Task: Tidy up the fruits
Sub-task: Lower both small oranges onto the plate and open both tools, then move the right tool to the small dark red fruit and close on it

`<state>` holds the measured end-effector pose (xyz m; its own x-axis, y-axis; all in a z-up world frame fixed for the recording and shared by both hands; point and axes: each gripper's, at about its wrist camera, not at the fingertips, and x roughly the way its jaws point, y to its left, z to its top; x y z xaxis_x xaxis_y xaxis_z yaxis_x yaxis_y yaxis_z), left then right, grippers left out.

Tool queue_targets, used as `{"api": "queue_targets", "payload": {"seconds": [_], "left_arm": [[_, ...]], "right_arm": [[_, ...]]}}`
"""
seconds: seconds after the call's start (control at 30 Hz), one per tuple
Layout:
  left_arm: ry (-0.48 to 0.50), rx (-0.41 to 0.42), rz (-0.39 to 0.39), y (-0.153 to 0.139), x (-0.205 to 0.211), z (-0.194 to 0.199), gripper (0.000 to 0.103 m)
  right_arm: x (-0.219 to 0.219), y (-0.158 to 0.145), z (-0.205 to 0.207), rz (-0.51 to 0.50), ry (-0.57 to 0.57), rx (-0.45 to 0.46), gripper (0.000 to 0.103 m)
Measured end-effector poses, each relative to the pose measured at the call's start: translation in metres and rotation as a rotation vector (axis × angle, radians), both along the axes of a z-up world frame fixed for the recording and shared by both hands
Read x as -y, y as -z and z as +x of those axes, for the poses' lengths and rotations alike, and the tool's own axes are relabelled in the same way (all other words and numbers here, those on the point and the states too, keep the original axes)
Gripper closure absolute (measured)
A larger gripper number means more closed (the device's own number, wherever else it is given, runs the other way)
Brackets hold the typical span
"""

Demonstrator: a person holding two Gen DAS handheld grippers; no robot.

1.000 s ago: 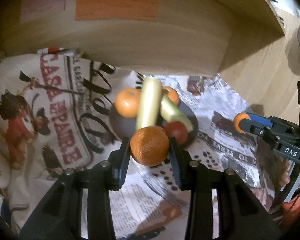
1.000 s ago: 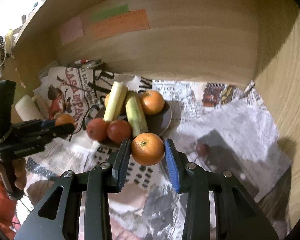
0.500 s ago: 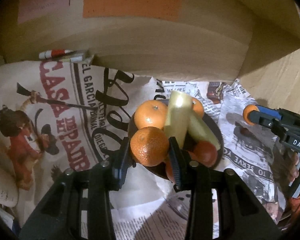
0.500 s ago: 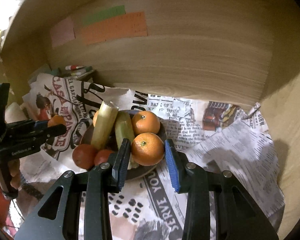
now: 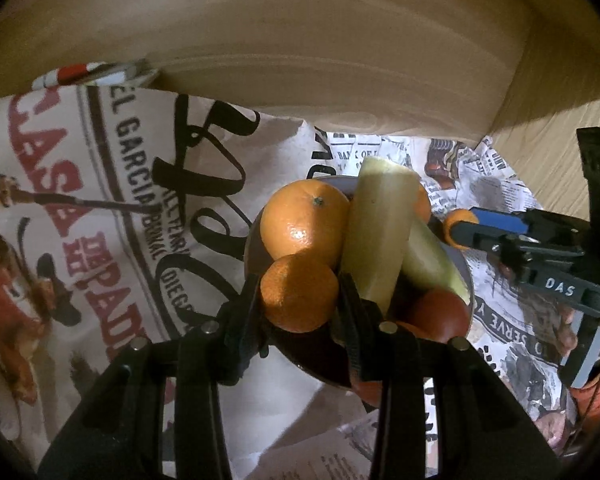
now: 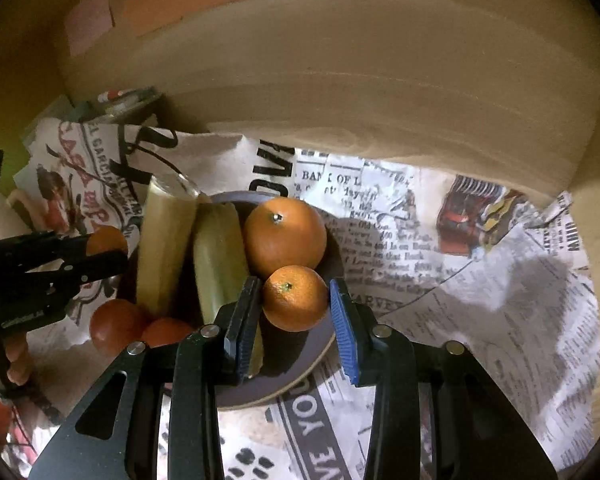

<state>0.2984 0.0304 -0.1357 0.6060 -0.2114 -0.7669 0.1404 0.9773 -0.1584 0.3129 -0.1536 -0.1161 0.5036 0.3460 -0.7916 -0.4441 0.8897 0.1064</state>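
I see dimpled, glossy peel on the small orange (image 6: 295, 298) between my right gripper's (image 6: 296, 320) ribbed blue pads (image 6: 344, 336). My left gripper (image 5: 299, 312) has matt black plastic fingers (image 5: 242, 320) with metal screw heads. The dark plate (image 6: 300, 364) looks smooth and satiny. Crumpled printed newspaper (image 6: 480, 280) covers the surface up to the matt wooden wall (image 6: 380, 80) along its far edge.
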Motion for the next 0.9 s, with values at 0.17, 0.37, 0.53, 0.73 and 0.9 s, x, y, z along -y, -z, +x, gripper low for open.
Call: {"api": "queue_targets", "payload": {"seconds": [0.17, 0.37, 0.53, 0.73, 0.9], "left_arm": [[0.004, -0.012, -0.004, 0.003, 0.001, 0.008, 0.065], [-0.008, -0.039, -0.03, 0.008, -0.002, 0.012, 0.065], [-0.022, -0.031, -0.042, 0.007, -0.007, 0.01, 0.054], [-0.024, 0.038, -0.029, -0.013, -0.008, -0.006, 0.045], [-0.031, 0.111, -0.023, -0.036, -0.017, -0.033, 0.04]], "right_arm": [[0.0, 0.014, 0.008, 0.01, 0.006, -0.034, 0.07], [0.001, 0.021, 0.01, 0.032, -0.005, -0.058, 0.07], [0.004, 0.01, 0.006, 0.04, -0.018, -0.041, 0.054], [0.015, -0.018, -0.009, 0.018, -0.001, 0.046, 0.054], [0.031, -0.04, -0.017, 0.005, 0.036, 0.115, 0.054]]}}
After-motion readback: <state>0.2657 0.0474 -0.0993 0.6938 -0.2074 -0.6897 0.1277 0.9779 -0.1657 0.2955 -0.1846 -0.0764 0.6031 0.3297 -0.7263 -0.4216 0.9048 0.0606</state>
